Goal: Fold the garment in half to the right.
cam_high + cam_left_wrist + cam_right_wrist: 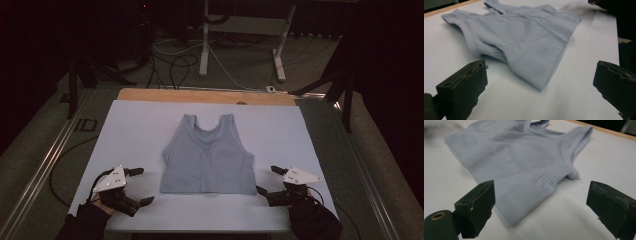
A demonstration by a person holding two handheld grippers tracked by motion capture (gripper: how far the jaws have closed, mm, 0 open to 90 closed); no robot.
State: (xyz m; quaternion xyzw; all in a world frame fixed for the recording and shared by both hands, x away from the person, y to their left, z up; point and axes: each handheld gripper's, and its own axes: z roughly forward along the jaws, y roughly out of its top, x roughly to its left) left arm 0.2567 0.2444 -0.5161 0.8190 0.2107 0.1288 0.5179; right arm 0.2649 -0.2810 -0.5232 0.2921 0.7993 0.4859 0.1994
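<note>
Tank top [207,157]: pale blue, lying flat on the white sheet [135,135] between the two grippers.
Long axis: hem to straps, running away from the person; straps at the far end, hem nearest both grippers.
Left gripper [140,186]: jaws spread wide, empty, just beside the hem's left corner.
Right gripper [267,180]: jaws wide apart, empty, near the hem's right corner.

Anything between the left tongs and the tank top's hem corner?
Nothing: bare white table cover separates the open left tongs from the tank top, as the left gripper view shows.
</note>
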